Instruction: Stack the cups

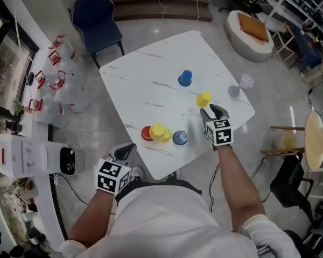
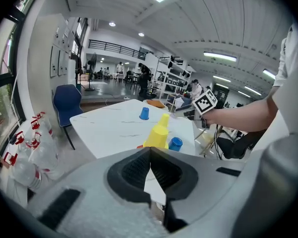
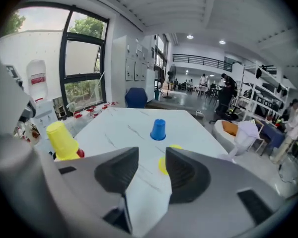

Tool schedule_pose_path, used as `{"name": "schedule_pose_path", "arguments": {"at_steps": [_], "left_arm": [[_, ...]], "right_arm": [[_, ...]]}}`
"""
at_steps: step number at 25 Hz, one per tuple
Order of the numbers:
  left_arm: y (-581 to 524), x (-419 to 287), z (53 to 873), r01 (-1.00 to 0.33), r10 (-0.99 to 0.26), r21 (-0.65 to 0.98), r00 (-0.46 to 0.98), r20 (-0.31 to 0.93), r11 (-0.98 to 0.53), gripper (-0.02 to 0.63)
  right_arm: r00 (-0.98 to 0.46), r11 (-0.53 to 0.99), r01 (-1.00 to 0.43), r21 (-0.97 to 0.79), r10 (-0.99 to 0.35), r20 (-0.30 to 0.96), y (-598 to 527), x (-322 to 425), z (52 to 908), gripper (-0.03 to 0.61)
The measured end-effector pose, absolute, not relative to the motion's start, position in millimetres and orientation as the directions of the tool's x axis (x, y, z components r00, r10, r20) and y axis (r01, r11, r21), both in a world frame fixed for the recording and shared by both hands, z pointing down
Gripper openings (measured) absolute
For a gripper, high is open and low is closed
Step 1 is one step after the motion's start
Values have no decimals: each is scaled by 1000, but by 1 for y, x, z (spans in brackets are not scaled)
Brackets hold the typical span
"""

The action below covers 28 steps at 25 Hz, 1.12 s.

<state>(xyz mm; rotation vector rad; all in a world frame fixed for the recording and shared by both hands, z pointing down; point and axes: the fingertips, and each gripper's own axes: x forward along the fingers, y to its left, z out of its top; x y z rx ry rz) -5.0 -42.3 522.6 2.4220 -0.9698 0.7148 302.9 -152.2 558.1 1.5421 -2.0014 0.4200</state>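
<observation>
The head camera looks steeply down from above the person, far enough off to take in the whole white marble table (image 1: 145, 90) and the floor around it. The left gripper (image 1: 127, 150) carries its camera low, just off the table's near corner, facing across the top towards the shelving at the back. The right gripper (image 1: 211, 110) holds its camera close over the tabletop, facing the blue chair (image 1: 96, 16) and the windows. All three views share the upside-down blue cup (image 1: 185, 78) mid-table and the yellow cup stack (image 1: 159, 132). The left gripper view also catches the right gripper.
</observation>
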Motion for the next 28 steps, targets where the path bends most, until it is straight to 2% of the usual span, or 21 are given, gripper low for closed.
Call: {"name": "schedule_pose_path", "arguments": {"at_steps": [12, 17, 21, 28], "left_arm": [[-35, -21, 523, -818, -574, 172, 518, 634, -549, 9], [-37, -19, 521, -830, -585, 172, 506, 634, -531, 9], [-40, -17, 520, -832, -589, 174, 505, 631, -527, 9], [-47, -7, 521, -805, -571, 185, 542, 617, -564, 9]], "right_arm": [[-136, 325, -937, 132, -682, 719, -213, 350, 622, 261], [-144, 334, -935, 117, -660, 738, -223, 352, 633, 251], [-139, 338, -932, 129, -664, 734, -221, 351, 630, 215], [-203, 327, -942, 76, -734, 648, -193, 325, 580, 212]]}}
